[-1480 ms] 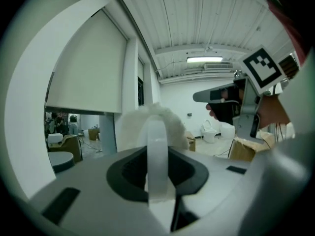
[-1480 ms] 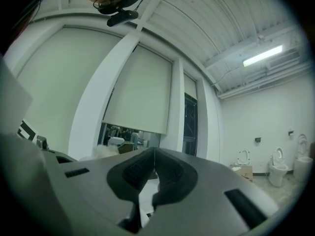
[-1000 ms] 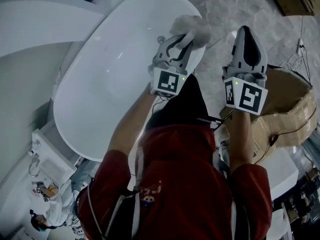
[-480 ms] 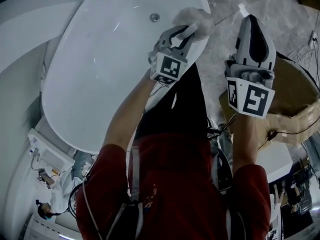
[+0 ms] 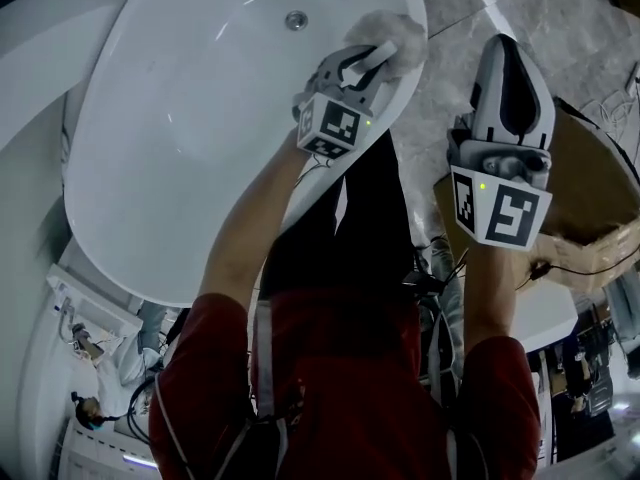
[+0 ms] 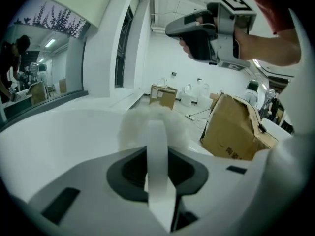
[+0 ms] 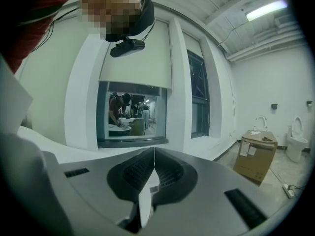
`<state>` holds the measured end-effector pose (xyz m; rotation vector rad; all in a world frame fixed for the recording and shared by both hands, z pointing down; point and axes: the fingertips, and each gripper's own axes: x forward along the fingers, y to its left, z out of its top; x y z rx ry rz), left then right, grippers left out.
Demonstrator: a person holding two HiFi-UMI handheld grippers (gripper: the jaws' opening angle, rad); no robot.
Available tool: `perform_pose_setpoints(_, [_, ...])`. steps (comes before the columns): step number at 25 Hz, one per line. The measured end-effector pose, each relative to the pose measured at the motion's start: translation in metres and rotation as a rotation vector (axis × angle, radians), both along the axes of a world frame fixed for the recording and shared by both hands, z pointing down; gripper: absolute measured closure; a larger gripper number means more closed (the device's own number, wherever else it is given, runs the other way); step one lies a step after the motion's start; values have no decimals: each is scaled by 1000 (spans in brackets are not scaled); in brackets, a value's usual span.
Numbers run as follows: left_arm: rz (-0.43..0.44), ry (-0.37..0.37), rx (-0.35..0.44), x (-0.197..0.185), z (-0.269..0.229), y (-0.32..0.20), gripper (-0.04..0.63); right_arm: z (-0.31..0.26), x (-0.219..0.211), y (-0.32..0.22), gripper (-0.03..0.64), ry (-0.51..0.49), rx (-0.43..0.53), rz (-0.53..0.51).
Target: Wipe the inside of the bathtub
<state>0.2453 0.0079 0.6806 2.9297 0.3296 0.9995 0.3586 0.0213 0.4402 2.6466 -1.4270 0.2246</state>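
Note:
A white oval bathtub (image 5: 170,158) fills the upper left of the head view, its drain (image 5: 296,20) near the far end. My left gripper (image 5: 385,53) is shut on a fluffy white cloth (image 5: 400,36), held at the tub's right rim. In the left gripper view the cloth (image 6: 152,127) bulges past the closed jaws above the tub's rim (image 6: 59,132). My right gripper (image 5: 500,53) hovers over the stone floor right of the tub, shut and empty. It also shows in the left gripper view as the right gripper (image 6: 216,31), held high.
An open cardboard box (image 5: 590,198) stands right of the person, also seen as the box (image 6: 234,132) in the left gripper view. A smaller carton (image 7: 258,154) sits on the floor by a toilet (image 7: 298,136). Cables run along the floor. A white ledge and window border the tub.
The view has shifted so the tub and its drain show more fully. My left gripper with the cloth stays at the tub's right rim; the right gripper stays beside it.

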Motion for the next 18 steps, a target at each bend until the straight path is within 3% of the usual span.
perform_pose_setpoints(7, [-10,-23,-26,0,30,-3,503,29,2,-16,604,-27,45,-30])
perform_pose_setpoints(18, [-115,-106,-52,-8,110,-20,503,80,-19,-88,604,0,111,-209])
